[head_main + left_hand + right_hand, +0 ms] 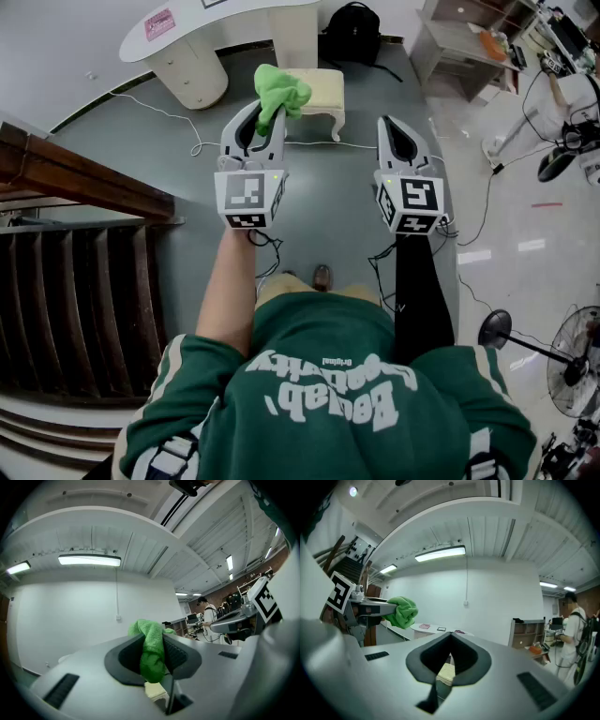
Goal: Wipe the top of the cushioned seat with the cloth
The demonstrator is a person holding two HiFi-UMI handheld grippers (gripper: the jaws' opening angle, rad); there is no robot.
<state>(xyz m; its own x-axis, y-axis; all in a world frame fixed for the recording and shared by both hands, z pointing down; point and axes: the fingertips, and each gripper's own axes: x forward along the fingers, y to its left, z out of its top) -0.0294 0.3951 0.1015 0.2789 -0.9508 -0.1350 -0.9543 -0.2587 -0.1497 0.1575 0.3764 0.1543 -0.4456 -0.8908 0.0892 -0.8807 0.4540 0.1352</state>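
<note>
A bright green cloth (281, 91) bunches out of the tip of my left gripper (266, 120), which is shut on it. In the left gripper view the cloth (152, 653) hangs pinched between the dark pads. The cushioned seat (323, 92) is a cream stool with curved legs on the grey floor, just beyond both grippers and partly hidden by the cloth. My right gripper (394, 127) is held level beside the left, shut, with nothing in it. Through its jaws a corner of the seat (446, 672) shows, and the cloth (403, 611) appears at the left.
A white curved desk (202, 47) stands behind the stool, with a black backpack (354, 33) to its right. Dark wooden stairs (75, 272) fill the left. Cables (487, 202) trail over the floor, and a fan (577, 361) stands at the right. A person (208, 618) stands far off.
</note>
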